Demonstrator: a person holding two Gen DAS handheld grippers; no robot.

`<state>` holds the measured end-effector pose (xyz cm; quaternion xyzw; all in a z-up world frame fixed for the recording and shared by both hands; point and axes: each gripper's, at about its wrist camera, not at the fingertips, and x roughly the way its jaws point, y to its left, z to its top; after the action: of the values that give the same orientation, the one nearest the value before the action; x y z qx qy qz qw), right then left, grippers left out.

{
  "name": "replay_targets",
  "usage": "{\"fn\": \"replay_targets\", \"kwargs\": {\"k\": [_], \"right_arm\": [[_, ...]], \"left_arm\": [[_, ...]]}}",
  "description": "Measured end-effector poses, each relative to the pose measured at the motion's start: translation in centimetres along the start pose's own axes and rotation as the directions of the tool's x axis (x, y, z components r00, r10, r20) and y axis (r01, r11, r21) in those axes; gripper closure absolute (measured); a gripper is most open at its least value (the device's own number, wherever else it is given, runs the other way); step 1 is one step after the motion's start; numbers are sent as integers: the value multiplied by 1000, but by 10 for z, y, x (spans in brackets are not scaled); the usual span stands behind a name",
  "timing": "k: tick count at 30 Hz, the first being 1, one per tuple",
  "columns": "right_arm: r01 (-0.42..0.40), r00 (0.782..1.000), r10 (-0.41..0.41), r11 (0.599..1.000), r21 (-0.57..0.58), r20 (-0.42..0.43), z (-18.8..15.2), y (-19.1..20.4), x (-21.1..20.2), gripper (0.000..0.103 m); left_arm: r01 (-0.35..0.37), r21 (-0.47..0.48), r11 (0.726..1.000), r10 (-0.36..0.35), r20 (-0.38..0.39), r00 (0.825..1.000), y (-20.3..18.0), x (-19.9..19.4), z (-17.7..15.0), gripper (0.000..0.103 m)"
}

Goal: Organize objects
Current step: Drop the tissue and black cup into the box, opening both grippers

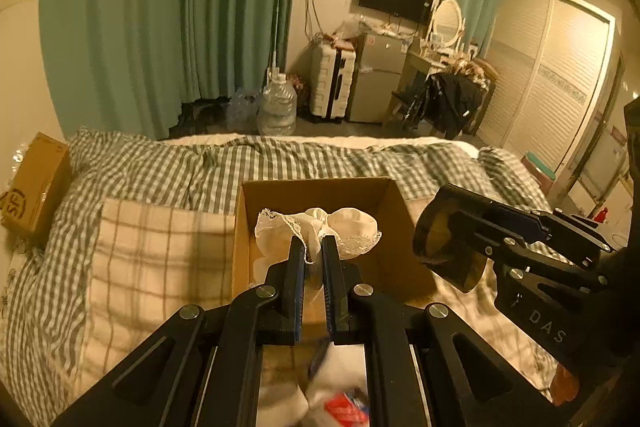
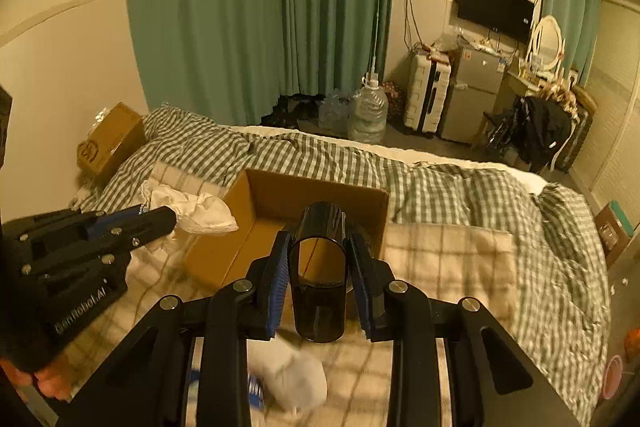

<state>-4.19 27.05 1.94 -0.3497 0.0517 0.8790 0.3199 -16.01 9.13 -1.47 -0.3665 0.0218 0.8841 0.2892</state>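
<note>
We cannot see the floor of the cardboard box (image 1: 276, 195) from the left wrist view: the lace-trimmed white cloth (image 1: 320, 227) pinched in the left gripper (image 1: 313, 247) covers much of it. Below those fingers, a white sock (image 1: 340, 379) and a red-and-blue packet (image 1: 346, 411) are blurred and cut by the bottom edge. In the right wrist view, the dark cylinder (image 2: 318, 267) in the right gripper (image 2: 320, 267) masks the box's near wall, and the lettering on the far brown carton (image 2: 108, 143) is unreadable

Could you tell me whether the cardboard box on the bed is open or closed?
Open: the cardboard box shows its bare inner walls, and the left gripper holds a white lace cloth over it.
</note>
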Motion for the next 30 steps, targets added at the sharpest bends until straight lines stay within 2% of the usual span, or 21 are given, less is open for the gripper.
{"fn": "replay_targets", "kwargs": {"k": [3,8,12,13,14,15,16,18,25,30], "right_arm": [[-15,999,16,1000,26,-35,7,-8,40,75],[-34,995,40,997,70,-90,-1,-23,90,75],[-53,995,61,994,92,-83,-8,-30,102,74],[-56,995,65,993,101,-79,-8,-31,102,73],[-59,995,68,992,109,-76,-7,-34,102,63],[-58,996,67,991,124,-63,-6,-37,98,46],[-56,997,64,990,131,-54,-5,-38,93,41],[-52,998,55,988,142,-19,-3,-42,77,40],[0,999,-4,992,124,38,7,-44,2,36],[37,998,-41,996,86,54,-5,-33,-53,36]], "left_arm": [[6,-18,1000,-7,-38,999,7,33,0,95],[6,-2,1000,-6,-93,996,12,76,-7,95],[11,19,1000,-8,-116,993,10,88,-14,92],[10,22,1000,-7,-121,993,6,88,-15,86],[10,25,1000,-7,-122,992,5,87,-15,82],[7,30,1000,-3,-122,992,3,83,-15,68],[-2,35,999,6,-116,993,2,78,-14,44],[-34,34,999,37,-84,996,2,64,-13,19],[-73,-18,997,73,-25,997,9,-2,-14,18],[-81,-28,996,82,20,996,13,-52,-30,17]]}}
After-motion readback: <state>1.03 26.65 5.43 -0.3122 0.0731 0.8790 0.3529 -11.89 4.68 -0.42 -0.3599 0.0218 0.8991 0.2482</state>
